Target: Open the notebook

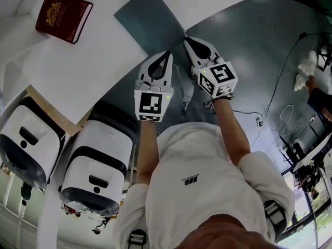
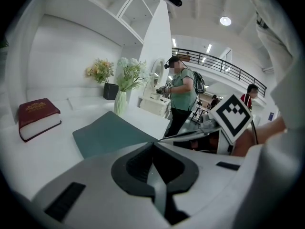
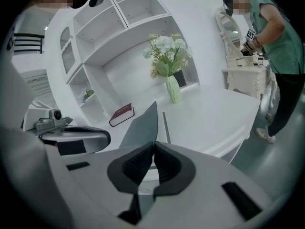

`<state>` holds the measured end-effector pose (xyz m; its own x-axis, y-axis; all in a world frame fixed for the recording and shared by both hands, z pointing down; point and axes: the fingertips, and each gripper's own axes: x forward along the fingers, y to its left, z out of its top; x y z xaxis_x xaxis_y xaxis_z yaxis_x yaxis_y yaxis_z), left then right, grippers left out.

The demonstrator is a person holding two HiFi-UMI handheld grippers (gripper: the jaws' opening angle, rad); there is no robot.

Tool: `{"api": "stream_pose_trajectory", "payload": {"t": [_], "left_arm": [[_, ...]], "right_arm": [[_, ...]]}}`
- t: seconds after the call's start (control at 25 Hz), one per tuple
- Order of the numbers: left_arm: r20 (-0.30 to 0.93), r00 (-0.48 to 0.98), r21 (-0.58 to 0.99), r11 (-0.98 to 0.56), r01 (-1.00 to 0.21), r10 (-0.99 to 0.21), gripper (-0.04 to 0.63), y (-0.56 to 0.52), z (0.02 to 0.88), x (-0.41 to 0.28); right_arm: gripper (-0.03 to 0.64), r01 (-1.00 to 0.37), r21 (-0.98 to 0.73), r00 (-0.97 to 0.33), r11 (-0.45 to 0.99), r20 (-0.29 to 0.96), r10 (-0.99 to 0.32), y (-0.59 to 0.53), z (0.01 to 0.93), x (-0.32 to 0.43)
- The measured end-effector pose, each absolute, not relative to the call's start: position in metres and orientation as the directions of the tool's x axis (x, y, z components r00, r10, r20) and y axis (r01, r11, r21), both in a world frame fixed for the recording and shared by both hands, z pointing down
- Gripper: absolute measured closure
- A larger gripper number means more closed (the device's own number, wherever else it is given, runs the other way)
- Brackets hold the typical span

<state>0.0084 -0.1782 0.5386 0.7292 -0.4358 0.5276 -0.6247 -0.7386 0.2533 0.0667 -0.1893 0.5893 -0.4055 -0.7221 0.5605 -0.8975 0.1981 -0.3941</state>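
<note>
A grey-green notebook (image 1: 148,14) lies at the near edge of the white table (image 1: 93,51), one corner toward me. My right gripper (image 1: 185,39) is shut on that near corner. In the right gripper view its pads (image 3: 143,163) pinch the cover's edge, and the cover (image 3: 143,123) tilts up out of my right gripper (image 3: 153,143), with a pale strip showing below it. My left gripper (image 1: 167,52) hangs just off the table edge, beside and slightly behind the right one. In its own view the left gripper (image 2: 153,143) is shut on nothing, short of the notebook (image 2: 109,132).
A dark red book (image 1: 63,17) lies far left on the table. A vase of flowers (image 3: 172,87) stands at the back by white shelves. Two white machines (image 1: 98,160) stand below the table on my left. A person in green (image 2: 183,94) stands beyond. Cables (image 1: 280,87) cross the floor.
</note>
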Motion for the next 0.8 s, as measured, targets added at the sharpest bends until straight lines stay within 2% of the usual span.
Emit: {"api": "stream_pose_trajectory", "payload": {"t": [0.8], "left_arm": [[0.504, 0.702, 0.227, -0.707, -0.67, -0.503, 0.595, -0.173, 0.515, 0.006]], "right_arm": [[0.614, -0.876, -0.358, -0.472, 0.322, 0.505, -0.722, -0.187, 0.545, 0.05]]}}
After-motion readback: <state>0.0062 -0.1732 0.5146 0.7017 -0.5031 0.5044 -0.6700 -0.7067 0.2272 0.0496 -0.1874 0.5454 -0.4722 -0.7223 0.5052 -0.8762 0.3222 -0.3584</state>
